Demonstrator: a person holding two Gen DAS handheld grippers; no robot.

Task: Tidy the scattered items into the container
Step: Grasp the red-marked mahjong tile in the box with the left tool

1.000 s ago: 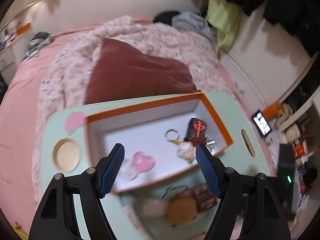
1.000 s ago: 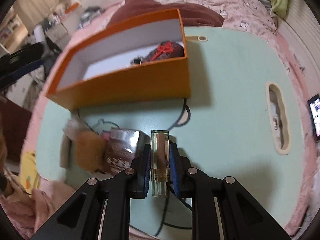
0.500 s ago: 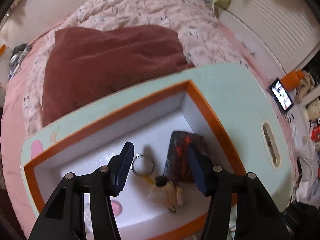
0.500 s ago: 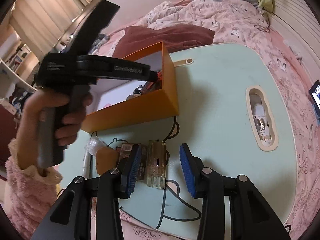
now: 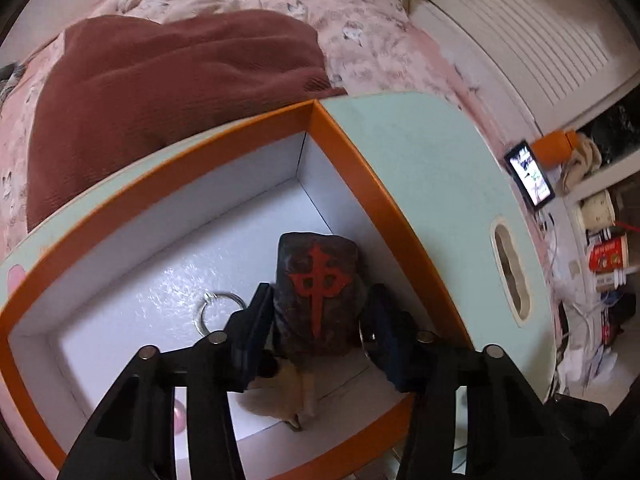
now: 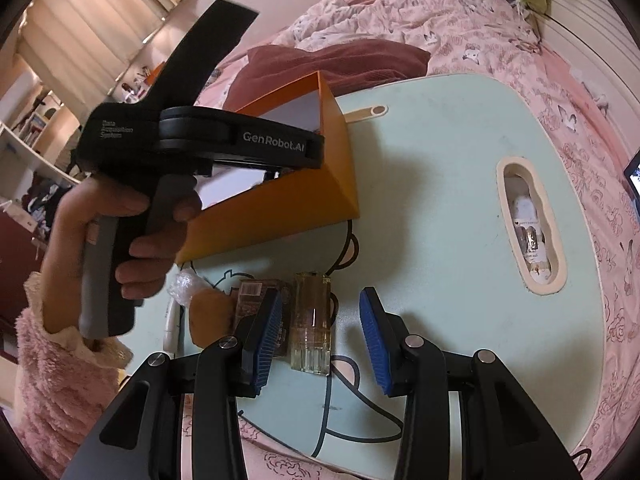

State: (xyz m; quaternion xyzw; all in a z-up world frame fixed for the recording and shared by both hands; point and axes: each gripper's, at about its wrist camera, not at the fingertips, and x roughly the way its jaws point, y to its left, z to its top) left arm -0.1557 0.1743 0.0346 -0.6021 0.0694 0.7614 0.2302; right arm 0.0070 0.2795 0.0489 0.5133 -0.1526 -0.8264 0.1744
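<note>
The orange box with a white inside stands on the mint table. My left gripper reaches down into it, fingers open on either side of a dark block with a red character, left finger close against it. A key ring and a cream toy lie beside it. My right gripper is open above a clear yellowish bottle lying on the table. A brown round item and a dark packet lie left of it, in front of the box.
The left gripper's handle and the hand holding it hang over the box in the right wrist view. The table has a slot at the right. A dark red cushion and pink bedding lie behind. A cable runs under my right gripper.
My left gripper has dropped deeper into the box and now straddles the dark block. My right gripper let go of the bottle a second ago and has opened wider and pulled back.
</note>
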